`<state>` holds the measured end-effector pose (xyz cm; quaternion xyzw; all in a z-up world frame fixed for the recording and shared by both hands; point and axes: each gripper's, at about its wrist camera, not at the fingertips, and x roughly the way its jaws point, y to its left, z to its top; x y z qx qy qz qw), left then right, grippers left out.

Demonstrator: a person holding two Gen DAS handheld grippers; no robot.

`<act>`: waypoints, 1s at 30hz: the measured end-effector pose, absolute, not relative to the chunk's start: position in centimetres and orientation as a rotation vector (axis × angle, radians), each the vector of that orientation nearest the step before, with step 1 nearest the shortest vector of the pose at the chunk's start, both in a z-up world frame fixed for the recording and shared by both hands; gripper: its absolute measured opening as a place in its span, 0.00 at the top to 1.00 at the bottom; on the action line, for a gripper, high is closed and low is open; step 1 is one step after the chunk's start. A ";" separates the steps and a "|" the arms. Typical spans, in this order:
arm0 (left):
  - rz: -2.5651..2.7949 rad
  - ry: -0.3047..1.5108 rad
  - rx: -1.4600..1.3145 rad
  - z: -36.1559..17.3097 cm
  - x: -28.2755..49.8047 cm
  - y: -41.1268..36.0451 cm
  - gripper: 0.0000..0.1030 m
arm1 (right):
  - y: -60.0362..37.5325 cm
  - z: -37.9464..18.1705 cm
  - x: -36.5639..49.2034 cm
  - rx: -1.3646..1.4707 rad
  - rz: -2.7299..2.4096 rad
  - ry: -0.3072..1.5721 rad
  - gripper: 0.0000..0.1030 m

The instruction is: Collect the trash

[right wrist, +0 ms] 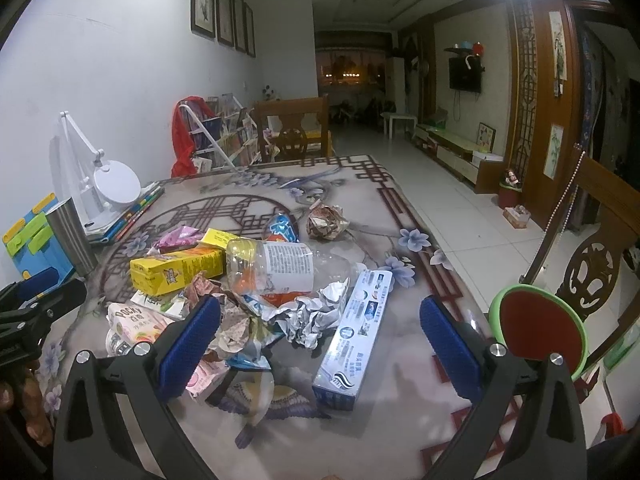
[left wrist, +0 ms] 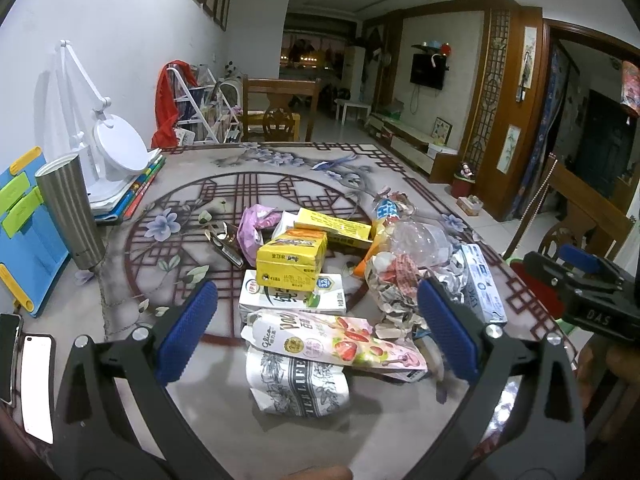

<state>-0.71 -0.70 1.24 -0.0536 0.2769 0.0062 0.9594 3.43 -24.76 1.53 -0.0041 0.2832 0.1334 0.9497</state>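
A heap of trash lies on the patterned table point(left wrist: 280, 168). It holds a yellow drink carton point(left wrist: 290, 260), a white milk carton point(left wrist: 292, 298), a pink Pocky box point(left wrist: 340, 342), a printed paper cup point(left wrist: 298, 384), a crushed clear bottle point(right wrist: 276, 266), crumpled paper point(right wrist: 316, 316) and a toothpaste box point(right wrist: 354, 336). My left gripper point(left wrist: 316, 320) is open, its blue pads either side of the Pocky box and milk carton, a little above them. My right gripper point(right wrist: 320, 326) is open over the crumpled paper and toothpaste box. A separate paper ball point(right wrist: 326, 220) lies farther back.
A steel tumbler point(left wrist: 70, 208), a white desk lamp point(left wrist: 112, 148) on books and a blue stand point(left wrist: 24, 232) line the table's left side. Two phones point(left wrist: 28, 376) lie at the near left. A red and green stool point(right wrist: 540, 326) and wooden chair point(right wrist: 592, 256) stand to the right.
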 end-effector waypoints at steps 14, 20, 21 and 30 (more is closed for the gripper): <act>0.014 0.562 -0.106 1.2 -0.7 -0.8 0.05 | -25.0 1.6 3.5 -0.008 0.261 0.567 0.07; 0.015 0.562 -0.108 1.2 -0.7 -0.8 0.05 | -25.0 1.6 3.5 -0.010 0.260 0.568 0.07; 0.015 0.562 -0.108 1.2 -0.7 -0.8 0.05 | -25.1 1.6 3.5 -0.009 0.260 0.567 0.07; 0.014 0.562 -0.109 1.3 -0.7 -0.7 0.05 | -25.4 1.7 3.5 -0.010 0.258 0.570 0.07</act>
